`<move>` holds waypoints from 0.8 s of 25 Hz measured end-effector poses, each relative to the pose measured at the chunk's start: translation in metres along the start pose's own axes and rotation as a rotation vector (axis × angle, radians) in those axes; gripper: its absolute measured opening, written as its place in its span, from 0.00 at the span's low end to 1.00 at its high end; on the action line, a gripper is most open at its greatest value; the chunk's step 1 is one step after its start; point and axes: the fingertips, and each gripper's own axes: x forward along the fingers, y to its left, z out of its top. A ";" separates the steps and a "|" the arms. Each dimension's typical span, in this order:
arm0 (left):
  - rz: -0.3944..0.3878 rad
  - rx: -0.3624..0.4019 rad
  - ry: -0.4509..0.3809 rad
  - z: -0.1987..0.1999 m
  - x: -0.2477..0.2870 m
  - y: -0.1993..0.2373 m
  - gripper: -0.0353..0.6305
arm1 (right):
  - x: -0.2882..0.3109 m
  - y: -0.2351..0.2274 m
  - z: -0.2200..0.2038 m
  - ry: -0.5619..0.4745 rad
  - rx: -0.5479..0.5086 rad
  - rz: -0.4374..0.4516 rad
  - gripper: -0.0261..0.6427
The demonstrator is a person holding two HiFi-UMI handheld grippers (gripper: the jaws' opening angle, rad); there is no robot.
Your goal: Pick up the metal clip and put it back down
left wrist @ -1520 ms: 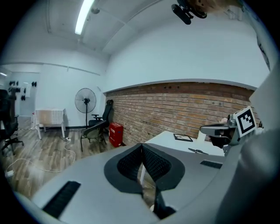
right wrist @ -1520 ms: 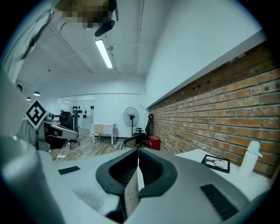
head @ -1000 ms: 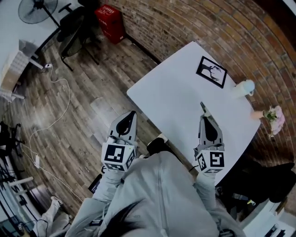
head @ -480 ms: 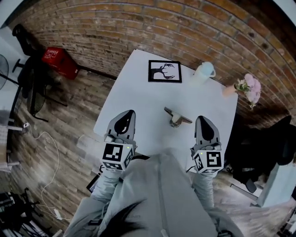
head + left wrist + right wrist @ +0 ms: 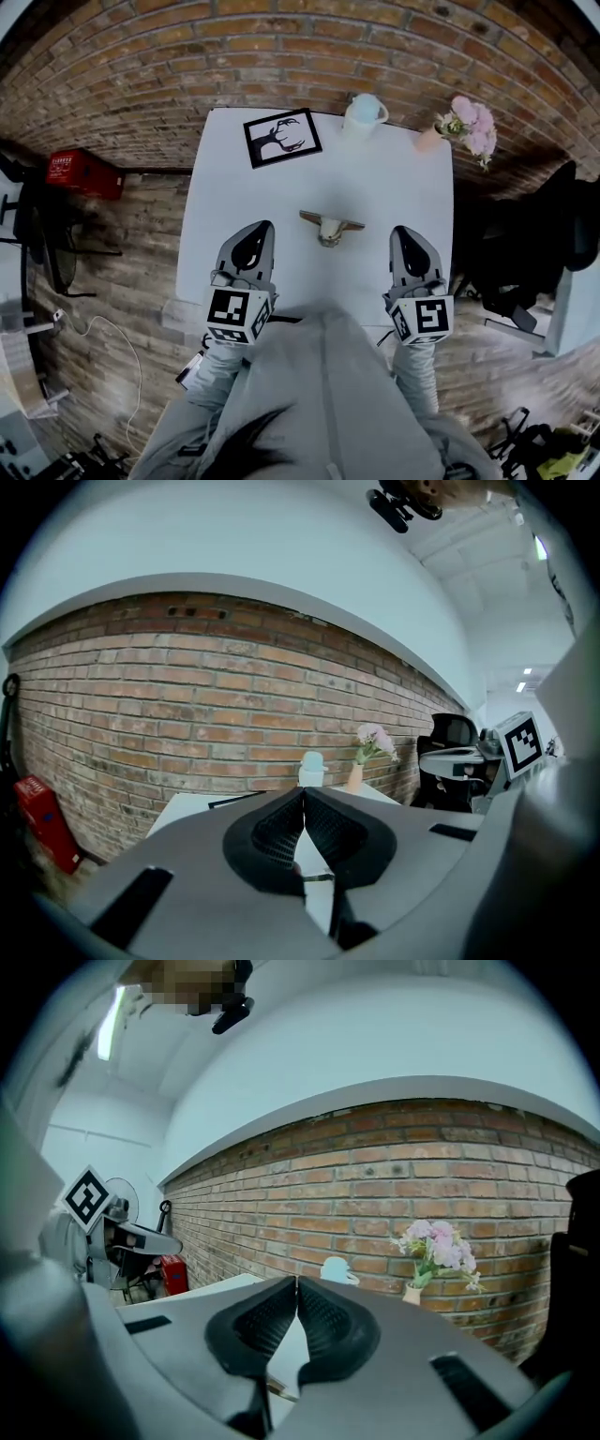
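The metal clip [image 5: 329, 226] lies on the white table [image 5: 394, 187], near its middle and a little toward me, with brassy handles spread left and right. My left gripper [image 5: 260, 231] hangs over the near left part of the table, shut, with nothing in it. My right gripper [image 5: 406, 232] is over the near right part, also shut and empty. The clip sits between the two, ahead of both tips. In the left gripper view the jaws [image 5: 303, 794] meet at the tips; in the right gripper view the jaws [image 5: 296, 1283] meet too.
At the table's far edge stand a framed black-and-white picture [image 5: 282, 137], a pale blue mug [image 5: 363, 112] and a small vase of pink flowers [image 5: 464, 122]. A brick wall runs behind. A red crate [image 5: 81, 172] sits on the wood floor at left, a black chair [image 5: 539, 244] at right.
The head view has swung round: the table, skewed to the right before, now lies square ahead. The clip has come to sit between the grippers. Both grippers stay shut.
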 end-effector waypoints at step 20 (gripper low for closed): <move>-0.134 -0.010 0.018 -0.002 0.035 0.011 0.09 | 0.020 0.011 0.003 0.035 -0.057 -0.061 0.08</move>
